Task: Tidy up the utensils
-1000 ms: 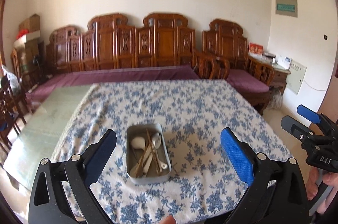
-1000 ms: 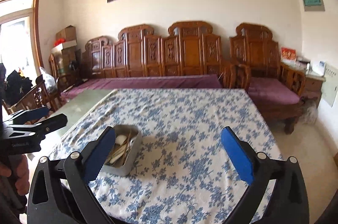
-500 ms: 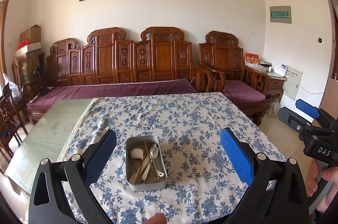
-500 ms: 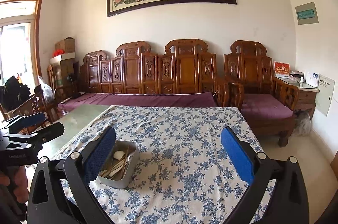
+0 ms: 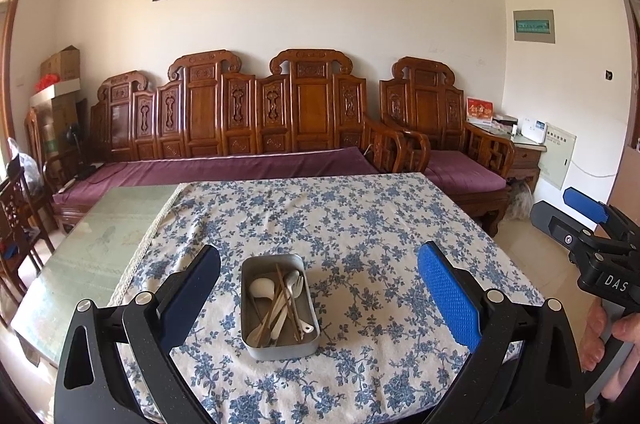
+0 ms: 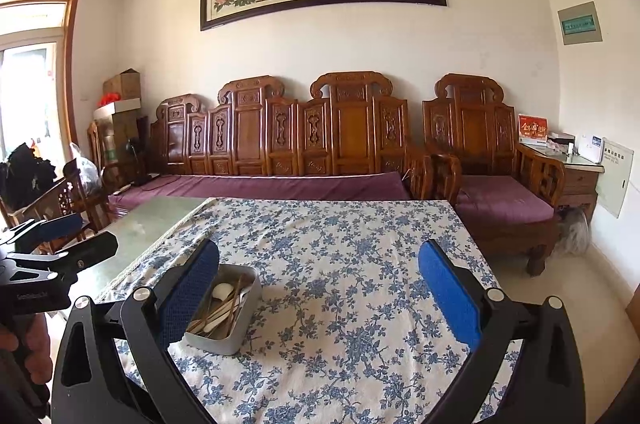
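Both grippers have pulled back and tilted up, so the tin (image 5: 279,306) of utensils (image 5: 280,302) sits farther ahead. Left gripper (image 5: 318,298) and right gripper (image 6: 318,298) both gape empty; the sorting looks done.

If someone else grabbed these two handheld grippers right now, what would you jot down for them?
Left gripper: jaws wide open, empty, held above the near edge of the table, facing the tin.
Right gripper: jaws wide open, empty, held to the right of the tin.
Metal tin: sits on the flowered tablecloth, near the front. The white spoons and the chopsticks lie jumbled together inside it.
Done: nothing that shows; no utensil is in either gripper.
Left: the sorting itself.
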`<action>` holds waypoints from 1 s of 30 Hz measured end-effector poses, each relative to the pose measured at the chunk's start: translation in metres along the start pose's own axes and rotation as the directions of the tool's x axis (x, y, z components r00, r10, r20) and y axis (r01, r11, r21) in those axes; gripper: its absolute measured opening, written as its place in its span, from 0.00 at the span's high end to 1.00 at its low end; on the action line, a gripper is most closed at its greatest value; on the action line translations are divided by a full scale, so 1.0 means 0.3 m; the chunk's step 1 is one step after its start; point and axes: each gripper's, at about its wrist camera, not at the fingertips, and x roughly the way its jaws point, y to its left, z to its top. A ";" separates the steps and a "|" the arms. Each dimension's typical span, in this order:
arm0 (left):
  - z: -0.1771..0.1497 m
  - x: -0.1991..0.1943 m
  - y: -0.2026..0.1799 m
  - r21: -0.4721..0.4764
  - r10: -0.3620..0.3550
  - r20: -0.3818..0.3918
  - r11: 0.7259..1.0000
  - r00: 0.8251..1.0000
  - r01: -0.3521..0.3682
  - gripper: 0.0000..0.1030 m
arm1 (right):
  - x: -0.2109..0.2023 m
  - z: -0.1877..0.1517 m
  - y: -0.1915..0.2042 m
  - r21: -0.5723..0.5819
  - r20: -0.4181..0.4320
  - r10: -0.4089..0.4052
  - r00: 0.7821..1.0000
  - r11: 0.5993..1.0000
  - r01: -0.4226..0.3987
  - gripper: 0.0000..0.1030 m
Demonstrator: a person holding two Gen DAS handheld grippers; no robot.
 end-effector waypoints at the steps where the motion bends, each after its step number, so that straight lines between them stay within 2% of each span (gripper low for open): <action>1: 0.001 -0.001 0.001 -0.001 0.000 0.001 1.000 1.000 0.000 0.07 | 0.000 -0.001 0.000 0.001 0.000 0.000 1.000 1.000 0.000 0.02; 30: -0.003 0.004 0.008 0.002 0.008 -0.003 1.000 1.000 -0.008 0.07 | 0.006 -0.019 0.009 -0.003 -0.005 0.005 1.000 1.000 -0.005 0.02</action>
